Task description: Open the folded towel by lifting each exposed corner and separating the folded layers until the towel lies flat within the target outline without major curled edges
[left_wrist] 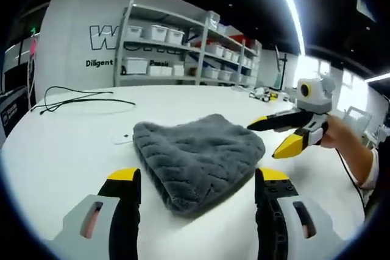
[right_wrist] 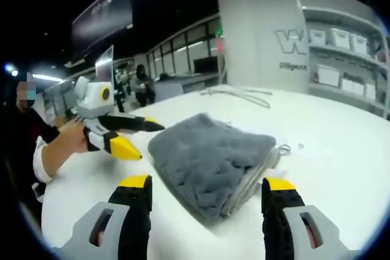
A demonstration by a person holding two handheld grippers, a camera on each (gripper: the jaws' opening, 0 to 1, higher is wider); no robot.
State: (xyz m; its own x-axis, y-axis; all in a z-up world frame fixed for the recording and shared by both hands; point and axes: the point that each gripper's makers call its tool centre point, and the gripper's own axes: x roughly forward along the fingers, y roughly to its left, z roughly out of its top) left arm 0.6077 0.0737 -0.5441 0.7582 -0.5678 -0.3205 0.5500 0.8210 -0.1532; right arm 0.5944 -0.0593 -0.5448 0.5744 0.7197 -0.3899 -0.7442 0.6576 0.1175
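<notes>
A folded grey towel (left_wrist: 198,153) lies on the white table (left_wrist: 73,144). In the left gripper view my left gripper (left_wrist: 199,178) is open, and its yellow-tipped jaws straddle the towel's near corner without touching it. My right gripper (left_wrist: 263,140) comes in from the right, open, with its tips just beside the towel's right edge. In the right gripper view my right gripper (right_wrist: 207,184) stands open in front of the towel (right_wrist: 207,153), whose stacked layer edges face the right jaw. The left gripper (right_wrist: 149,140), held in a hand, hovers open at the towel's left edge.
A black cable (left_wrist: 79,98) lies on the table's far left. A small white tag (left_wrist: 124,139) sits by the towel. Shelves with white bins (left_wrist: 177,53) stand behind the table. Small objects (right_wrist: 292,147) lie right of the towel. People stand at the back (right_wrist: 143,83).
</notes>
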